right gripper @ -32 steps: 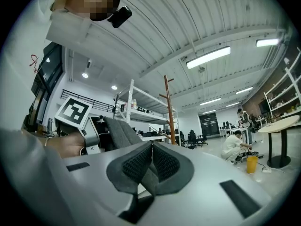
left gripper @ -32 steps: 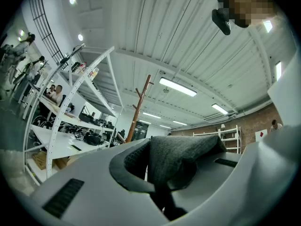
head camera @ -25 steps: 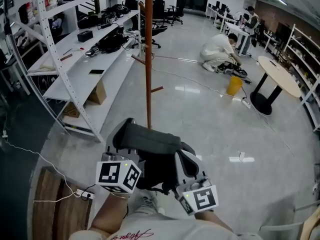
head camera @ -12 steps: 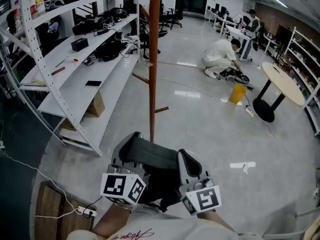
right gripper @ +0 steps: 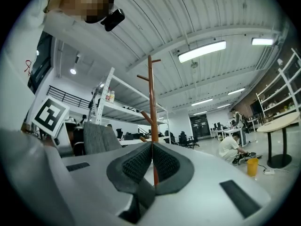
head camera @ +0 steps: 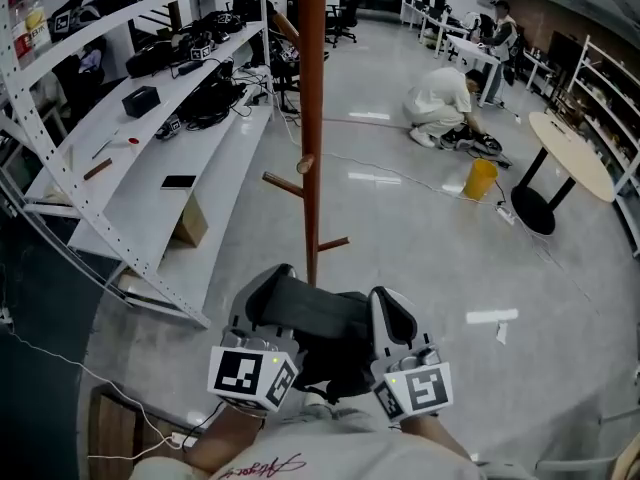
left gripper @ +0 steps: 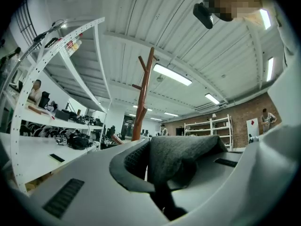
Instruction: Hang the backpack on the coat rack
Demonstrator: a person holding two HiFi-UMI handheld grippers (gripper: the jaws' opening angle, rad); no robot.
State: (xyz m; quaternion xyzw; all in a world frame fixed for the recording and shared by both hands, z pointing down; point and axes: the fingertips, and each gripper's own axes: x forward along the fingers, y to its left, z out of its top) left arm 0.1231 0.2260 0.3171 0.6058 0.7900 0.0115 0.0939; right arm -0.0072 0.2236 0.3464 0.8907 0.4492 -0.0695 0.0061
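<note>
Backpack (head camera: pixel 315 328) is held low in front of the person, near the coat rack (head camera: pixel 313 118) but apart from it. The left gripper (left gripper: pixel 160 171) pinches its grey fabric. The right gripper (right gripper: pixel 151 166) has its pads pressed together, with no fabric clearly between them. In my judgement, the bag should be lifted and brought straight on, so a strap passes over a peg (head camera: pixel 284 182) before any release.

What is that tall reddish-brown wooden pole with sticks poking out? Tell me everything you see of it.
It is a coat rack: one slim, upright pole of reddish-brown wood with short pegs angling up at several heights. Nothing hangs on it. It stands on the glossy pale floor beside white metal shelving; its foot is hidden behind the dark grey backpack.
</note>
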